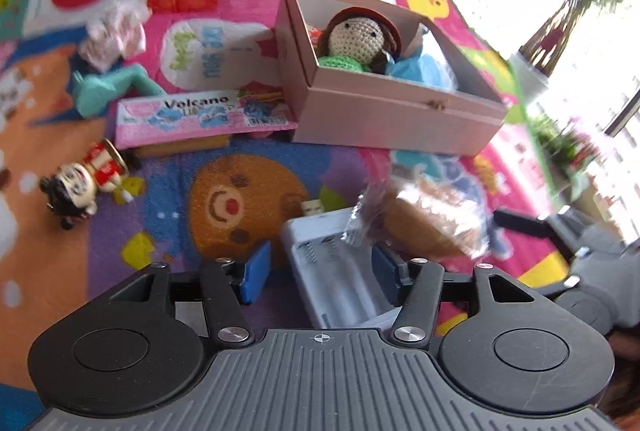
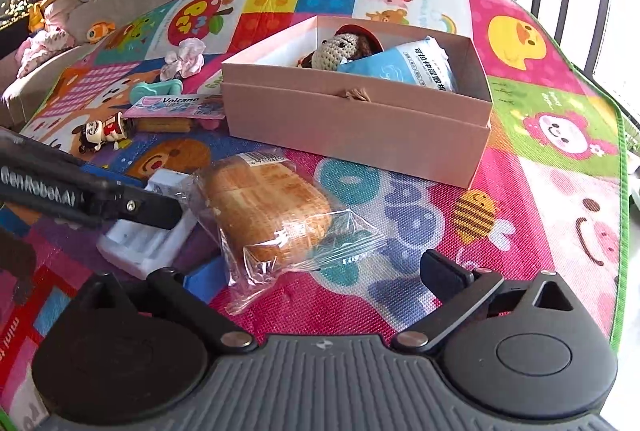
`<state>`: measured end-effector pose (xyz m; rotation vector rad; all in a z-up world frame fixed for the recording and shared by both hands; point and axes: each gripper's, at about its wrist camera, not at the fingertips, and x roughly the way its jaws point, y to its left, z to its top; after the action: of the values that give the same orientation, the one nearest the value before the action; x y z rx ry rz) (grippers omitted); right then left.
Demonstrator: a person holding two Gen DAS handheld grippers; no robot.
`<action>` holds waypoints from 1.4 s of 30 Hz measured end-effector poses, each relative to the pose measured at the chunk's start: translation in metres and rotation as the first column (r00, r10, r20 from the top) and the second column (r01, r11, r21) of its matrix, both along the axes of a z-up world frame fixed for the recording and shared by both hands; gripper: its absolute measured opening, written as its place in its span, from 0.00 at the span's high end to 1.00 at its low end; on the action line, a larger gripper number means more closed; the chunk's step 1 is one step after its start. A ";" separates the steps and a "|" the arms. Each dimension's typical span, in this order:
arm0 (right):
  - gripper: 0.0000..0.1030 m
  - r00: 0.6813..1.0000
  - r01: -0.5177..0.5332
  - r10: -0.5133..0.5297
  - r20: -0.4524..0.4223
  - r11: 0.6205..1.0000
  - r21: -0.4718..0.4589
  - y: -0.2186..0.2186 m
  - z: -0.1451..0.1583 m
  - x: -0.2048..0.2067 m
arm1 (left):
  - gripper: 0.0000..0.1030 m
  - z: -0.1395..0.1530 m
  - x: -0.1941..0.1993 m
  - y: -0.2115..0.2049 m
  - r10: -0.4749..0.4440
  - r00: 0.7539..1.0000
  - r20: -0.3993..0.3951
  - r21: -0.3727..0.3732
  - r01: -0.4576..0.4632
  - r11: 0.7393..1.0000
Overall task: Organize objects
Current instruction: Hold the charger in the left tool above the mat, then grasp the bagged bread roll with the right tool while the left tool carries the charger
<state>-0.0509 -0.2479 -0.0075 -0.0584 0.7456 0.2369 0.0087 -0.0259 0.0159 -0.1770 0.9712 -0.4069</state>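
Partly organized: crochet doll (image 2: 340,49) and blue packet (image 2: 404,69) already inside pink box (image 2: 352,119) on play mat (image 2: 540,199); wrapped bread (image 2: 268,211), white battery charger (image 1: 332,263), figurine (image 1: 86,181), Volcano box (image 1: 200,115) still loose. Bread golden, in crinkled clear film, just before box. Right tool (image 2: 320,271) spread wide, released around bread's near end; left tool (image 1: 320,271) parted astride charger, gripping nothing.

box (image 2: 352,123): pink cardboard, open, upright on mat | doll (image 2: 336,51): crocheted, lying inside box, beside blue packet (image 2: 412,67) | bread (image 2: 272,211): clear wrapper, flat on mat before box | charger (image 2: 144,243): white, empty slots, touching bread's left | figurine (image 2: 102,135): on its side
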 end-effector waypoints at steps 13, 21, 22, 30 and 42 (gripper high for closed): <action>0.05 0.981 0.194 -0.195 -0.002 0.976 0.098 -0.030 0.000 0.003 | 0.32 0.002 -0.022 0.002 -0.022 1.000 0.017 0.104 0.020 0.994; 0.05 0.977 0.212 -0.214 -0.002 0.967 0.140 -0.036 0.000 0.002 | 0.07 -0.002 -0.007 -0.023 0.008 1.000 -0.023 0.041 -0.007 0.999; 0.05 0.975 0.218 -0.221 -0.002 0.965 0.146 -0.037 0.000 0.002 | 0.07 -0.002 -0.007 -0.028 0.008 1.000 -0.010 0.066 -0.008 0.998; 0.05 0.979 0.183 -0.195 0.062 0.969 0.166 -0.046 0.011 -0.004 | 0.34 -0.009 -0.035 -0.052 -0.100 0.983 0.153 0.311 0.048 0.949; 0.05 0.985 -0.174 0.174 0.010 0.984 0.032 0.013 0.022 0.012 | 0.49 -0.004 -0.042 0.021 0.027 0.986 0.163 0.205 -0.061 0.977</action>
<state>-0.0386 -0.2347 0.0143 -0.0934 0.7295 0.4155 -0.0333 -0.0048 0.0123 0.0253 0.8440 -0.2706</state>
